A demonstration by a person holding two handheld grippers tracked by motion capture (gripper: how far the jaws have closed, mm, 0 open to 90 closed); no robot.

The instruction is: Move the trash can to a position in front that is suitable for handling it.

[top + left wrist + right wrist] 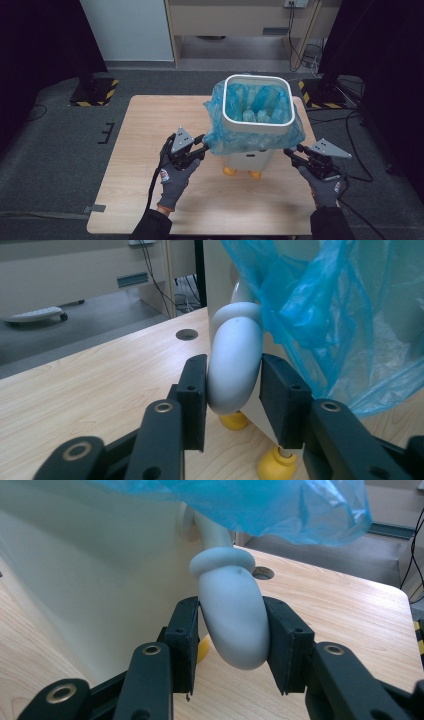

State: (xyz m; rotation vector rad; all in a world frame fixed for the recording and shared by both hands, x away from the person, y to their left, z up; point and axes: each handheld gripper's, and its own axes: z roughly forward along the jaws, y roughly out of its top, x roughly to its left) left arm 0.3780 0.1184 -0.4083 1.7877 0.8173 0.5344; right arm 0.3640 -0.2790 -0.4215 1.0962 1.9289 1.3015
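So the white bin [248,161] sits toward the far right part of the wooden table [130,165], standing on little yellow feet [229,171], with a blue plastic bag [220,127] lining it and draped over its rim all the way round. It's got a rounded grey-white handle sticking out low on each side, kind of like flippers.

Both gloved hands come in from the near edge, one on each side of the bin, forearms roughly parallel and angled slightly inward. The left hand [175,182] holds the left gripper [199,145] pointing forward and to the right, toward the bin's left side just under the hanging bag. The right hand [324,187] mirrors that, with the right gripper [291,151] aimed forward and left at the bin's right side. Both grippers sit low, about level with the tabletop, grey plates facing up.

In the left gripper view the jaws straddle the left handle [234,365]: the left pad is right up against it, the right pad looks like it's touching or a hair off, hard to say for sure. Bag plastic hangs just beside the right jaw. I'd call it gripping the handle.

In the right gripper view the right handle [234,615] sits squarely between the jaws, both pads pressed against its sides, so that one's clamped on. The bag's edge hangs just above it, and the handle tip hovers over the table surface.
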